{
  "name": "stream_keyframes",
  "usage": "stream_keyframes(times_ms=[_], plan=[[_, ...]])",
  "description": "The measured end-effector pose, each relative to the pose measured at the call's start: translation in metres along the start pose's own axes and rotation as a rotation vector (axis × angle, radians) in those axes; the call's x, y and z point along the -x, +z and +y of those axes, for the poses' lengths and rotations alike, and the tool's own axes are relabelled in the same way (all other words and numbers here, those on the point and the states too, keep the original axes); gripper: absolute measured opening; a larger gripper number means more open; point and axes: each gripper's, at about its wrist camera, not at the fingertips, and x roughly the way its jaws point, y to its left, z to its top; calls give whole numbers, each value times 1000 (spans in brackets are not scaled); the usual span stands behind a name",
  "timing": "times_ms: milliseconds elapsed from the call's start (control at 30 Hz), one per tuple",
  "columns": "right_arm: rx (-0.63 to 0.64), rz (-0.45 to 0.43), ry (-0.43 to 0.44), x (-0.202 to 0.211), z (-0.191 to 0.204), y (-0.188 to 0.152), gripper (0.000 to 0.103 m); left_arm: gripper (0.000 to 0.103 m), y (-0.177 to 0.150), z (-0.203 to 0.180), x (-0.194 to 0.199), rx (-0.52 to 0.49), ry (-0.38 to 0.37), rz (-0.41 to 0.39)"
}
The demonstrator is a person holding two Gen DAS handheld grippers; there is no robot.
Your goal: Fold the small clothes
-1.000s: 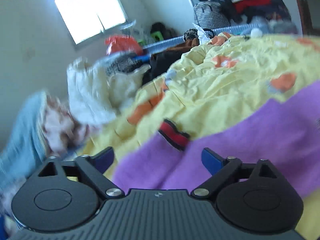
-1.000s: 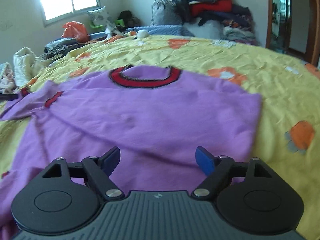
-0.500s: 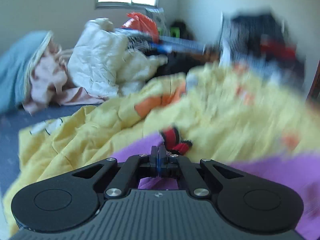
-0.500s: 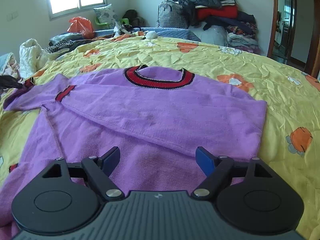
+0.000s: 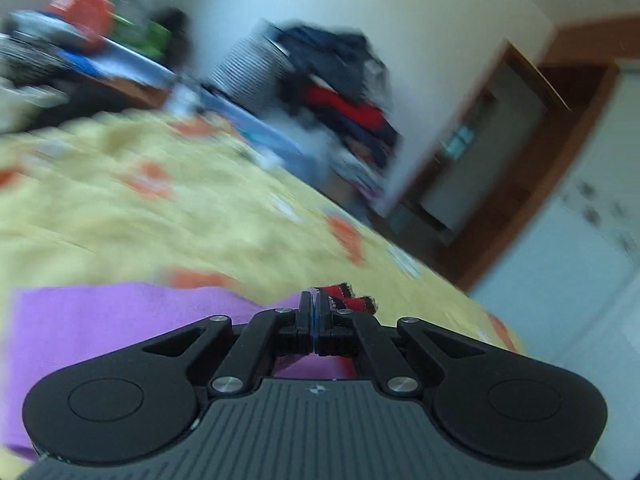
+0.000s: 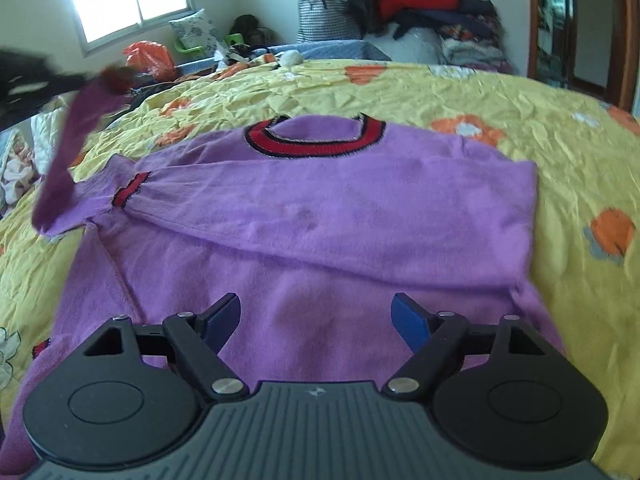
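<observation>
In the left wrist view, we are looking at our left gripper [image 5: 314,322] pressed together on the red-trimmed cuff [image 5: 348,300] of the purple sweater [image 5: 100,320], low in the frame over the yellow bedspread [image 5: 140,220]. A second ago these jaws were spread over the flat sleeve; now they are pinching it and the background is blurring.

In the right wrist view, our right gripper [image 6: 316,320] is hovering spread and empty, as before, over the sweater's lower middle. The sleeve [image 6: 66,152], earlier flat, is hanging lifted at upper left. We are judging the knit soft, light and limp; cuffs and hems are offering the firmest hold.
</observation>
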Motion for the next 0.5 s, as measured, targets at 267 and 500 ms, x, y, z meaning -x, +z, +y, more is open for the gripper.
stream_keyframes(times_ms=[267, 500], plan=[[-54, -19, -66, 20, -26, -6, 83, 2, -106, -112, -123, -83, -221, 269], [-113, -24, -68, 17, -46, -3, 83, 2, -165, -93, -164, -9, -210, 451]])
